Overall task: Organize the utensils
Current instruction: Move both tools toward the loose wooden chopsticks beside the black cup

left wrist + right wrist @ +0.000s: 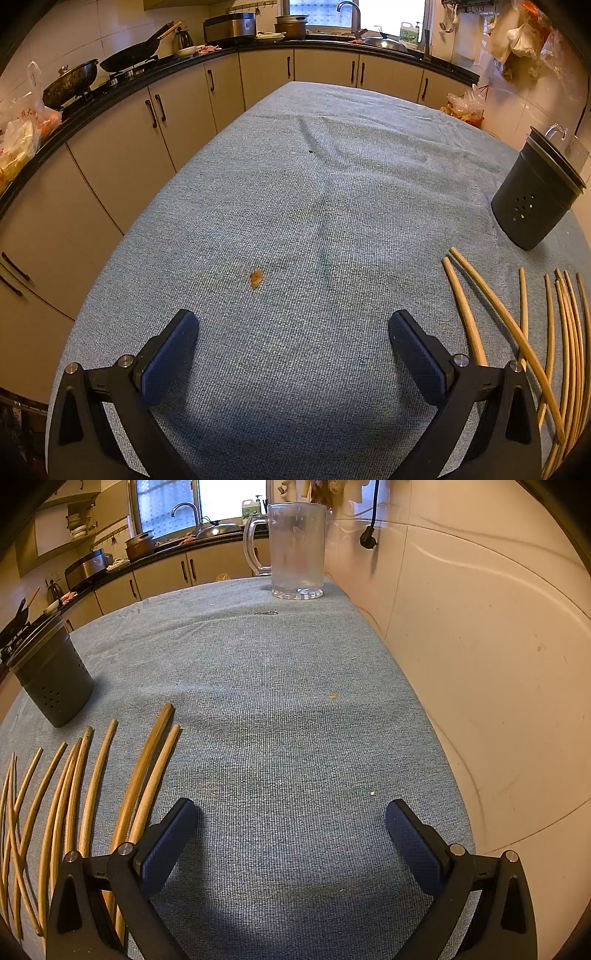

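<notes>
1. Closest in, the left gripper hangs tilted down over the blue-grey cloth with its jaws spread wide and nothing between the blue pads.
2. The right gripper is the same: jaws fully apart, only bare cloth between them.
3. The chopsticks lie loose on the cloth between the two grippers (a scatter of pale wooden sticks, some crossing each other). In the right wrist view the nearest pair runs under the left-hand finger; whether it touches them I cannot tell.
4. A small orange-brown crumb sits on the cloth a little ahead of the left gripper.
5. Just beyond the chopstick tips stands the dark grey utensil holder, upright, with small holes low on its wall. No sticks show above its rim.
6. Further back, by the wall, a clear glass mug stands upright near the table's far edge.
7. Behind it all runs the counter with woks, pots and a sink tap under the window.
</notes>
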### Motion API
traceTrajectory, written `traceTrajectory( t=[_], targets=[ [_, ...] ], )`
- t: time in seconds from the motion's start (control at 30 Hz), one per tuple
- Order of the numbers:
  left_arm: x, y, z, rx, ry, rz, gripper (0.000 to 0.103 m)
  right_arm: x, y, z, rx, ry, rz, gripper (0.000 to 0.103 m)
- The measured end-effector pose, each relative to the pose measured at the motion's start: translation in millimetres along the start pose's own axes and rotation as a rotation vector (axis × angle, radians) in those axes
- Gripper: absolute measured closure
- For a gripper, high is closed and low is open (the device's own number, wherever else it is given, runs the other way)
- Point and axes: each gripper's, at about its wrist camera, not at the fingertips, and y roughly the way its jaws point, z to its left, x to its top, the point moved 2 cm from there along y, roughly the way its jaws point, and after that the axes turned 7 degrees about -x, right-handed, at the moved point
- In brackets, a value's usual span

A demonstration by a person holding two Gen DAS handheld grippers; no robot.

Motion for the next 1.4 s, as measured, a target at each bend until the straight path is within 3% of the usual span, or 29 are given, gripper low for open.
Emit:
traceTrajectory(
  t=[0.4,0.63,0.9,1.2,1.4],
  targets=[
    [-5.9,-6.3,0.7,0.022,-0.034,0.015,0.000,3.9,-2.1,0.0,0.008,0.001,0.028,0.000],
    [-13.3,-64.0,-4.6,0.039,-0.042,-0.078,0.000,-2.1,-4.6,0.6,0.011,-0.013,0.034,0.002],
    [-21.3,-138.9,-27.6,0.075,0.001,-0.250,0.000,-24.4,-73.6,-11.5,0.009,0.032,-0.118,0.002],
    [-35.8,-173.7,-45.2,0.076,0.059,-0.291,0.000,-50.6,-141.4,11.9,0.084,0.055,-0.250,0.002],
    [-47.7,-192.3,-47.6,0.070,0.066,-0.323,0.000,-56.2,-176.2,27.3,0.083,0.025,-0.357,0.002]
  ],
)
